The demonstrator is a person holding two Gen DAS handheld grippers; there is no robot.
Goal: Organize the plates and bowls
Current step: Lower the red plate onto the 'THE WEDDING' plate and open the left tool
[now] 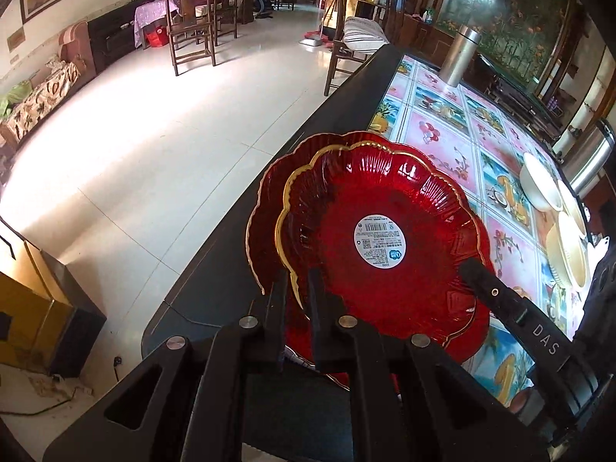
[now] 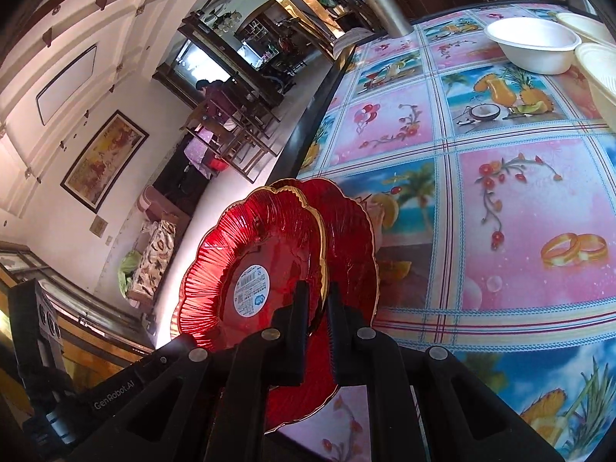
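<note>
Both tongs are clamped on the rim of the top plate (image 1: pixel 381 238), a red scalloped dish with a gold edge and a round sticker in its well: the left tongs (image 1: pixel 298 300) pinch its near-left edge, the right tongs (image 2: pixel 317 308) the opposite edge. It sits over a second red plate (image 1: pixel 265 208) near the edge of the surface (image 2: pixel 500 192), apparently lifted or tilted a little, though I cannot tell whether the two still touch. The step looks like seating one plate on the other. To do it well, keep both grips level so the dish does not twist, line up the scallops, lower until the rims nest, then open one side at a time. Glossy glass could slip or chip if it is dropped. The right view shows the plates offset and a white bowl (image 2: pixel 533 48) standing apart; the left view shows the bowls (image 1: pixel 554 208) clustered far right and the floor drop just beside the stack.
</note>
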